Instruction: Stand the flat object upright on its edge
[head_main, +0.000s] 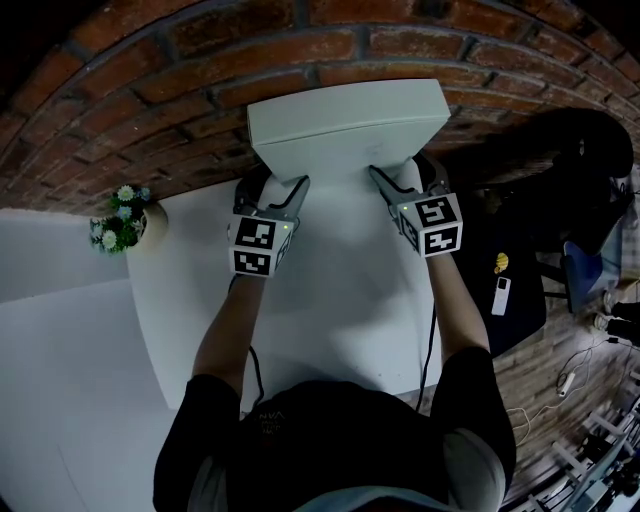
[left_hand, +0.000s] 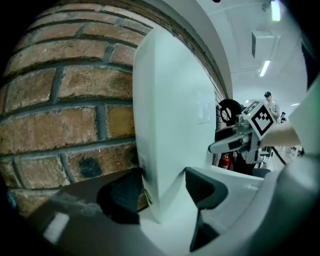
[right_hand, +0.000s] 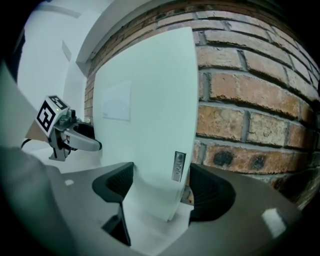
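Note:
A flat white box (head_main: 345, 130) stands upright on its long edge at the far end of the white table (head_main: 330, 300), close to the brick wall (head_main: 200, 60). My left gripper (head_main: 272, 188) is shut on its lower left corner. In the left gripper view the box (left_hand: 175, 125) sits between both dark pads (left_hand: 120, 197), with the gripper (left_hand: 160, 195) clamped round its end. My right gripper (head_main: 405, 175) is shut on the lower right corner. The right gripper view shows the box (right_hand: 150, 115), with a small label on its edge, pressed between that gripper's (right_hand: 160, 192) pads.
A small pot of flowers (head_main: 122, 225) stands at the table's left edge. To the right of the table, a dark surface (head_main: 515, 320) carries a white remote (head_main: 500, 295), and a black bag (head_main: 580, 150) lies behind it. The brick wall runs directly behind the box.

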